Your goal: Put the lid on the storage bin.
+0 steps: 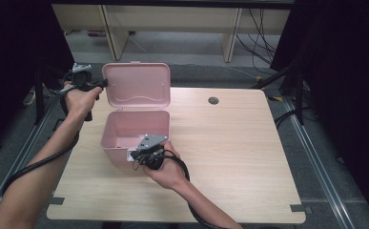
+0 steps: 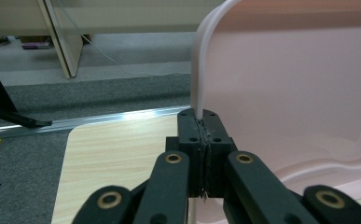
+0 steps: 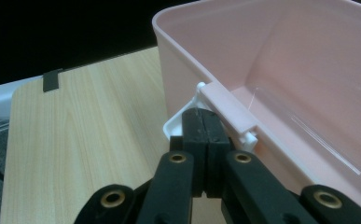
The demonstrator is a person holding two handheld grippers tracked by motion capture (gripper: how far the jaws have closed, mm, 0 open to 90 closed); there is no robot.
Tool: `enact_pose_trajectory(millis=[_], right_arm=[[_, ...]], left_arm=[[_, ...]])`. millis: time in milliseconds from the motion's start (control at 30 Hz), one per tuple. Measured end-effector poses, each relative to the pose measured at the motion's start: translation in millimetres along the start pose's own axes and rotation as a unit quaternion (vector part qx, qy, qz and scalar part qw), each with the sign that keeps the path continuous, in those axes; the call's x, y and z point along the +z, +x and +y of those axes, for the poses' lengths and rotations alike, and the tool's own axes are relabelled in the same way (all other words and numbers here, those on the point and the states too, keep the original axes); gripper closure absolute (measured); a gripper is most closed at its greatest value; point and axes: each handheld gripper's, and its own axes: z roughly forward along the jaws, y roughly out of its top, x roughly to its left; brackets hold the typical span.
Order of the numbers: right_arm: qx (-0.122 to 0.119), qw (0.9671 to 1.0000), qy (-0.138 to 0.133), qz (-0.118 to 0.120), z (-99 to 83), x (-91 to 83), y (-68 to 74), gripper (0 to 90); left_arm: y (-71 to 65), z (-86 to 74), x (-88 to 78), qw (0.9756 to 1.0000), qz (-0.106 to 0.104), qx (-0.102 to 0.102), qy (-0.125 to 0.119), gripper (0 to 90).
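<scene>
Jaws pinch lid (image 2: 285, 84), box (image 3: 281, 70) latch.

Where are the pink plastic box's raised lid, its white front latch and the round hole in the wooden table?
pink plastic lid (image 1: 137, 85), high view, inner face.
white latch (image 3: 176, 125), right gripper view, flap.
round table hole (image 1: 213, 100), high view, centre.

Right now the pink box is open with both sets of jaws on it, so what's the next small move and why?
Probably swing the lid forward and down with the left gripper, whose jaws pinch the lid's edge. The right gripper, jaws shut, sits at the white latch on the box front, seemingly steadying it. The lid stands upright, so closing looks likeliest.
</scene>
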Motion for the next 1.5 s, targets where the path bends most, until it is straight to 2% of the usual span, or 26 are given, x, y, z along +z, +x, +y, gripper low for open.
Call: enact_pose_trajectory(millis=[67, 1000, 1500], right_arm=[[0.007, 1.0000, 0.002, -0.001, 0.0, -0.4, 0.9, 90.0], [0.004, 1.0000, 0.007, 0.002, 0.3, -1.2, 0.3, 90.0], [0.003, 1.0000, 0.003, 0.001, -0.1, -0.4, 0.2, 90.0]], left_arm=[[-0.2, -0.6, -0.9, 1.0000, -0.001, 0.000, -0.002, 88.6], [-4.6, -9.3, -14.9, 0.9996, 0.002, 0.013, -0.025, 88.6], [-7.0, -17.9, -23.2, 0.9985, 0.001, 0.026, -0.049, 88.6]])
